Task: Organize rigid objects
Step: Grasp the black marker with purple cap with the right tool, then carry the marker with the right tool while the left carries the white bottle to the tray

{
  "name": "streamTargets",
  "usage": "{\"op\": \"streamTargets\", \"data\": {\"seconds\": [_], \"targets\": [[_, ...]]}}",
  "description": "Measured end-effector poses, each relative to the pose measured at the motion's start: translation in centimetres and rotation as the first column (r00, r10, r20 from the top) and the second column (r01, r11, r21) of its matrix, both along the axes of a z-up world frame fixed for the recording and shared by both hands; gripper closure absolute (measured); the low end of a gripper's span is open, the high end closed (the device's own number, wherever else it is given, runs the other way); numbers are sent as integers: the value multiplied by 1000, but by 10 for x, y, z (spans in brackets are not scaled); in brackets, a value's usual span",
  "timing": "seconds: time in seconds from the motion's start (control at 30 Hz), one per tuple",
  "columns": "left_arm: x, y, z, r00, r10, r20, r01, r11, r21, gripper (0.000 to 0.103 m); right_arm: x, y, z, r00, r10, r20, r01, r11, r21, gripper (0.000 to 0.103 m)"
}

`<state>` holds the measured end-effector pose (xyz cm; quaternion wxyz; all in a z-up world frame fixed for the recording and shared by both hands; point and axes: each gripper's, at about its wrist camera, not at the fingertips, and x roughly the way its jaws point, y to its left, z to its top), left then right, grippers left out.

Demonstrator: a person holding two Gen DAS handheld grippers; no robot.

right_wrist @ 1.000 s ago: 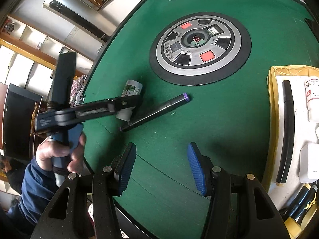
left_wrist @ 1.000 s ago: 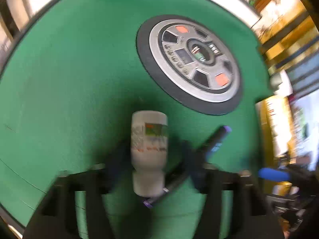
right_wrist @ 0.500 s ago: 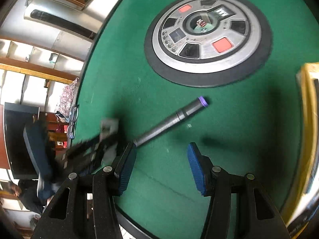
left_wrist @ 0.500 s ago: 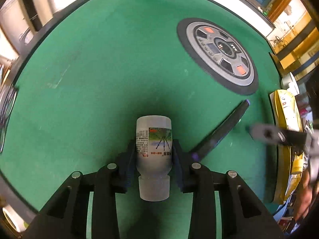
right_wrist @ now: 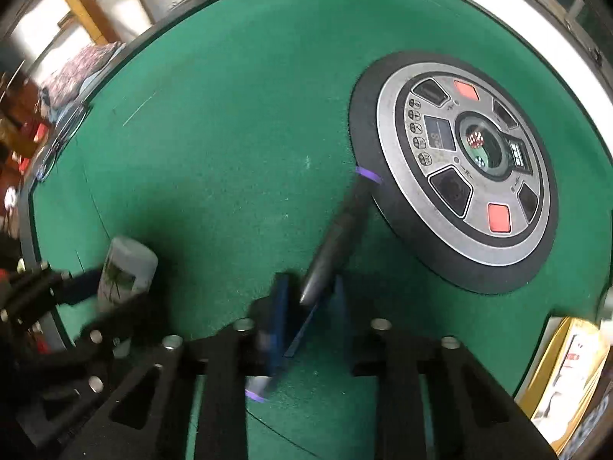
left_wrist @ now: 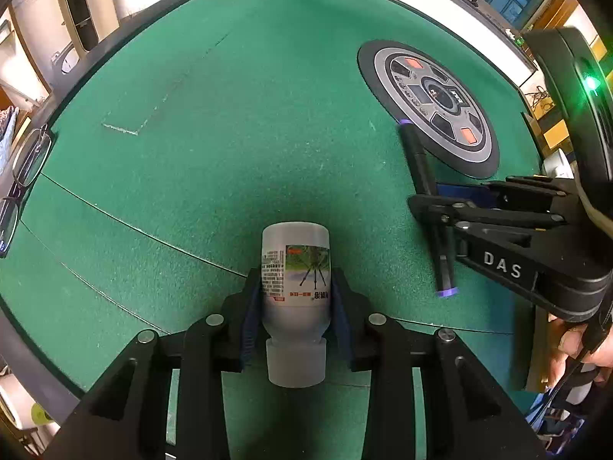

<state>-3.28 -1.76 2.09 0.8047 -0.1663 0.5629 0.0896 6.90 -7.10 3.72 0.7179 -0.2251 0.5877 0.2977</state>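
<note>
A white plastic bottle [left_wrist: 295, 253] with a printed label sits between the blue pads of my left gripper [left_wrist: 295, 287], which is shut on its body, cap toward the camera, just above the green felt. A dark pen [right_wrist: 341, 226] with purple end rings lies on the felt beside the round console. My right gripper [right_wrist: 310, 291] points down over the pen's near half, its jaws closing with the pads against the barrel. In the left wrist view the pen [left_wrist: 419, 168] runs through the right gripper [left_wrist: 435, 211]. The right wrist view shows the bottle [right_wrist: 126, 268] at lower left.
A round dice console [right_wrist: 459, 161] is set into the green table [left_wrist: 230, 115] just beyond the pen. A pair of glasses [left_wrist: 23, 168] lies at the table's left rim. A yellow tray [right_wrist: 555, 364] sits at the right edge. A hand [left_wrist: 578, 341] holds the right gripper.
My right gripper has swung down over the pen and its jaws have come together on the barrel. The left gripper still holds the bottle and has shifted back from the console.
</note>
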Motion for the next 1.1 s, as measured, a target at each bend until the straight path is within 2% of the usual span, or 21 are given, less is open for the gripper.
{"op": "streamTargets", "data": {"seconds": [0.2, 0.43, 0.53, 0.6, 0.67, 0.77, 0.87, 0.9, 1.0, 1.1], "targets": [[-1, -1, -2, 1000, 17, 19, -17, 1000, 1, 71, -1, -36, 3, 997, -33, -68, 40, 995, 97, 90], [-8, -9, -1, 999, 31, 12, -31, 999, 20, 71, -27, -76, 6, 994, -31, -107, 45, 991, 125, 90], [-10, -15, -1, 1000, 22, 11, -23, 998, 60, 71, -35, -74, 8, 999, 22, -37, -18, 996, 90, 90], [-7, -20, -2, 1000, 15, 4, -15, 995, 94, 71, -39, -76, 8, 999, 30, -21, -29, 996, 81, 90], [-7, -25, -3, 1000, 5, 12, -7, 991, 134, 71, -47, -70, 9, 997, 81, 9, -81, 996, 47, 90], [-7, -32, -4, 999, -2, 33, -5, 982, 187, 71, -49, -77, 10, 998, 70, 9, -70, 996, 62, 90], [-9, -35, -5, 998, 28, 49, -38, 978, 203, 71, -50, -79, 11, 998, 65, 26, -67, 995, 75, 90], [-10, -35, -5, 998, 43, 56, -53, 979, 197, 71, -51, -76, 11, 997, 66, 27, -68, 994, 81, 90], [-22, -41, -3, 995, 70, 69, -78, 988, 132, 72, -51, -88, 15, 998, 33, -46, -25, 988, 150, 90], [-35, -58, -1, 995, 62, 78, -70, 992, 102, 72, -62, -97, 22, 998, 45, -42, -37, 983, 180, 90]]}}
